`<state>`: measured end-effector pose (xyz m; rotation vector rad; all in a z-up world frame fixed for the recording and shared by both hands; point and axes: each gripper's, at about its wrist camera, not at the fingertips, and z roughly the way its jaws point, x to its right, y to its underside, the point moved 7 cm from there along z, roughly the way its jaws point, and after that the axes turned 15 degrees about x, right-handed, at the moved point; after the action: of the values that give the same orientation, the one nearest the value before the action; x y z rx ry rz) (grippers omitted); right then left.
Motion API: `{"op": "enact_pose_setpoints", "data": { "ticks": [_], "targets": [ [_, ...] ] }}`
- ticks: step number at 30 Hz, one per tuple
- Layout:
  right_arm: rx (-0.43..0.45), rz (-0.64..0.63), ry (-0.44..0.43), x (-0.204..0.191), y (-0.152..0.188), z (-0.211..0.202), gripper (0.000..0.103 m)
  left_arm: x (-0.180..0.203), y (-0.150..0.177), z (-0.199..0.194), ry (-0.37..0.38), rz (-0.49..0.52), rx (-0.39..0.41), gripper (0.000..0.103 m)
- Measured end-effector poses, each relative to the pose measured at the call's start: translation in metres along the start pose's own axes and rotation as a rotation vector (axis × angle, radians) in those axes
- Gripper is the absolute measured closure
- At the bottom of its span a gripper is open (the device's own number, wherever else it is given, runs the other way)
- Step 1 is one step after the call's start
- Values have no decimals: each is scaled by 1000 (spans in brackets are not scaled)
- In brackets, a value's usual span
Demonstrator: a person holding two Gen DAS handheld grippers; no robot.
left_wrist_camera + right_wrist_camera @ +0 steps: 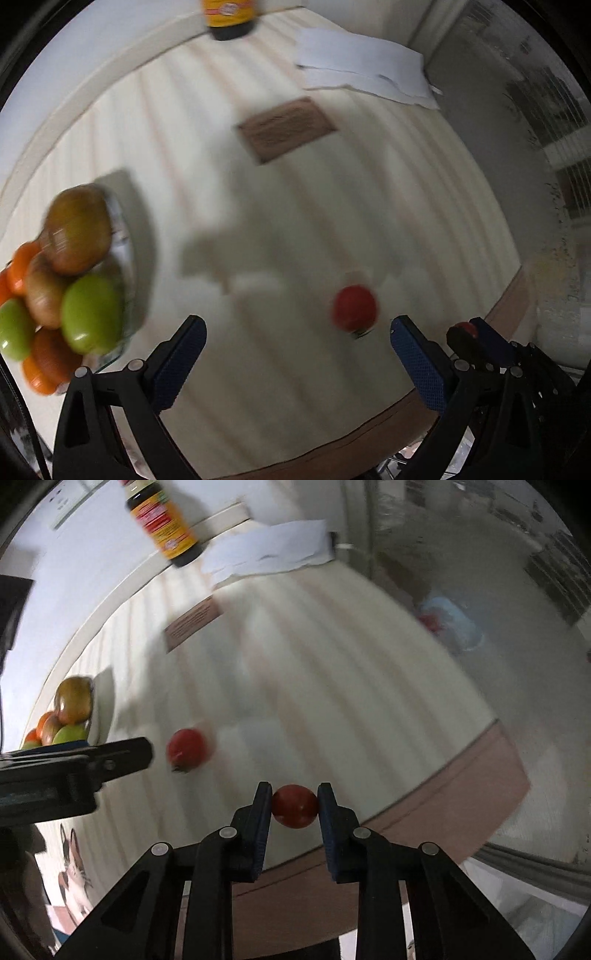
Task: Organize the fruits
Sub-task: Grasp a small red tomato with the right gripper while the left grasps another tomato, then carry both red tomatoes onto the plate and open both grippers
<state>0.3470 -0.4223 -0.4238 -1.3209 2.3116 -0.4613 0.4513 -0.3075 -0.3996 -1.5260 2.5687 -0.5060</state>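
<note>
Small red tomato (295, 806) clamped in right hand-held gripper (294, 805) near bench (332, 683) edge; second tomato (355, 308) loose at 1 o'clock of spread left hand-held gripper (297, 339); fruit bowl (123, 236) at 9 o'clock heaped already; likely two tomatoes left.

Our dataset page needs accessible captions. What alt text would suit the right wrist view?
The right gripper clamps a small red tomato between its fingers above a cream striped table. A second tomato lies on the table beside the left gripper, with a bowl of fruit at far left.
</note>
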Motion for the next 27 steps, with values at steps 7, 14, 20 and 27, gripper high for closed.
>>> {"op": "enact_pose_setpoints", "data": {
  "ticks": [7,14,20,27],
  "targets": [
    [7,41,49,25,-12,-3,76,32,2,24,78,40,-60,49],
    [15,35,62,24,-25,-3,75,39,-3,26,101,57,-36,76],
    [16,24,53,17,-29,-9,76,26,-3,9,108,26,14,76],
    [17,-5,-7,-13,-32,-17,76,-22,5,-36,114,-65,79,76]
  ]
}}
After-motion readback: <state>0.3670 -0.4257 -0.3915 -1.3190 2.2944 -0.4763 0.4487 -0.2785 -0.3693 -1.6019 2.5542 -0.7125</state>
